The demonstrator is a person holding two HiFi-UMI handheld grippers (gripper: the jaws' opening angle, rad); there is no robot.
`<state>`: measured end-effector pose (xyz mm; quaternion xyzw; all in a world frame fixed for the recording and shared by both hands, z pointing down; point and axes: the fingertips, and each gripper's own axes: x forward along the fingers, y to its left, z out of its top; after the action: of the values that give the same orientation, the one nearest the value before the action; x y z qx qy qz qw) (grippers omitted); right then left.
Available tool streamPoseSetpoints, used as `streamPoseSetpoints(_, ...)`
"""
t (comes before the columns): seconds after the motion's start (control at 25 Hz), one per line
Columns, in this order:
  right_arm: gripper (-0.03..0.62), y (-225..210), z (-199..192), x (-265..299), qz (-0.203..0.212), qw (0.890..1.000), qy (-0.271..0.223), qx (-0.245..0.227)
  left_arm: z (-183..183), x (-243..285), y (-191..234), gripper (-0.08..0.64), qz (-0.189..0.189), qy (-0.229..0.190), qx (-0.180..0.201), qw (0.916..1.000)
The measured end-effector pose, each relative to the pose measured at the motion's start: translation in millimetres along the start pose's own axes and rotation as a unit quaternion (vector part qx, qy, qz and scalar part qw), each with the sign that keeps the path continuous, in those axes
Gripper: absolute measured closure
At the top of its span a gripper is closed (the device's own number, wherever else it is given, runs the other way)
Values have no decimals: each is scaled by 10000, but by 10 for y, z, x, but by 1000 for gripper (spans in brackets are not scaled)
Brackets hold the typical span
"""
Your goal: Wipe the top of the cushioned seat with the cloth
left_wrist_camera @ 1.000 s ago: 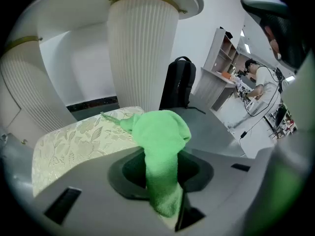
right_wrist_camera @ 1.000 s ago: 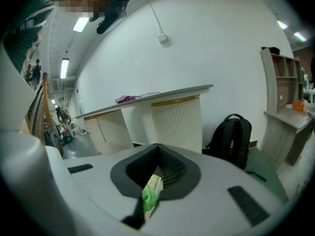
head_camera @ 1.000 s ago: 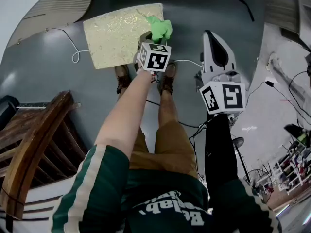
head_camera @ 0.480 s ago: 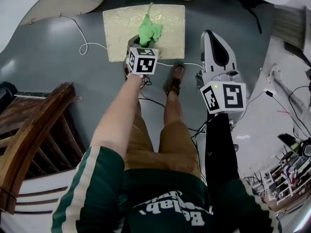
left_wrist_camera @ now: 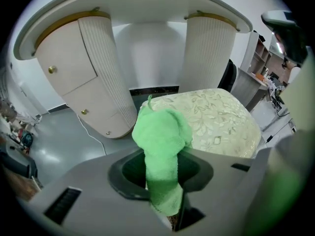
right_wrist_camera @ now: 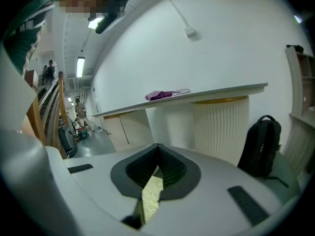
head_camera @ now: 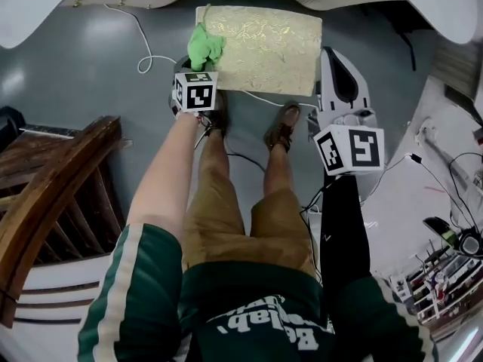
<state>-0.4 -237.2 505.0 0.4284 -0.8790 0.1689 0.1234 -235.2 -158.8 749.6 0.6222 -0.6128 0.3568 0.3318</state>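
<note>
**Left gripper (left_wrist_camera: 163,177) pinches the green cloth (left_wrist_camera: 162,136) at the cushioned seat's (head_camera: 264,40) left edge**

The left gripper's 2 jaws are clamped on the cloth, which bunches up out of them over the seat's near-left corner; whether it touches the cream, leaf-patterned top cannot be told. The right gripper (right_wrist_camera: 156,168) hangs just off the seat's right side, its 2 jaws pressed together on nothing, a sliver of the seat's pattern showing through the slit. A white cable (head_camera: 147,55) lies left of the seat. The person's 2 shoes (head_camera: 283,127) stand just short of the seat's near edge.
</note>
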Motion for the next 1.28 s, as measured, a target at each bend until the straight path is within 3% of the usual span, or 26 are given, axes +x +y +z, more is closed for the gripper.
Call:
streamPoseSetpoints(0.24, 583, 227, 10, 85, 99, 9999, 3, -55, -342, -67, 459, 431, 294, 408, -216, 9985)
streamPoseSetpoints(0.44, 583, 237, -11, 48, 45, 10000, 12, -51, -329, -75, 421, 433, 230, 306, -92, 9992)
streamPoseSetpoints(0.64, 583, 110, 68, -70, -58, 9999, -93, -52, -17, -302, 264, 433, 175, -222, 39, 9996)
streamPoseSetpoints(0.8, 583, -69, 102, -249, -200, 9997, -157, -16, 286, -527, -226, 432, -103, -670, 102, 9976)
streamPoseSetpoints(1.04, 583, -406, 82, -564, -390, 9990, -213, 74, 644, -694, -1384, 433, -847, -1117, 221, 9899)
streamPoseSetpoints(1.28, 583, -772, 35, -905, -600, 9976, -276, 203, 596, -648, -2490, 432, -1410, -1008, 331, 9843)
